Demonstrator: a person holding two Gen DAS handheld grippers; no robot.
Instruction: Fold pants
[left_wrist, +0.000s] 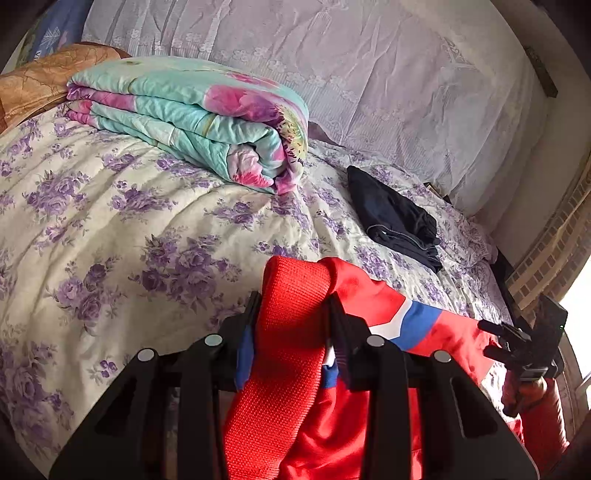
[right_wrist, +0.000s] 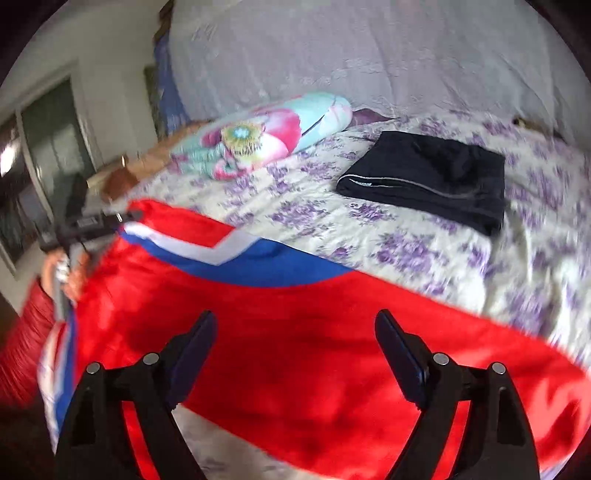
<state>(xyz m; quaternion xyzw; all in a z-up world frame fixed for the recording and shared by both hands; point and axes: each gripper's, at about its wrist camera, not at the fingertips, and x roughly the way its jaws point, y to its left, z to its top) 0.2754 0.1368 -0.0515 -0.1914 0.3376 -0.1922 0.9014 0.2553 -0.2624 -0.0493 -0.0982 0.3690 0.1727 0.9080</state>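
Red pants (right_wrist: 303, 347) with a blue and white stripe lie spread over the near edge of the flowered bed (right_wrist: 424, 251). My left gripper (left_wrist: 295, 310) is shut on the pants' red ribbed waistband (left_wrist: 288, 332) and holds it up above the bed. My right gripper (right_wrist: 295, 325) is open, its jaws wide apart just above the red cloth, holding nothing. It also shows in the left wrist view (left_wrist: 495, 339) at the far right. The left gripper shows in the right wrist view (right_wrist: 122, 218) at the pants' left corner.
A folded dark garment (right_wrist: 436, 177) lies on the bed beyond the pants. A folded teal and pink quilt (left_wrist: 192, 118) lies at the back left. A lace-covered headboard (left_wrist: 369, 74) rises behind. A glass door (right_wrist: 48, 155) is at the left.
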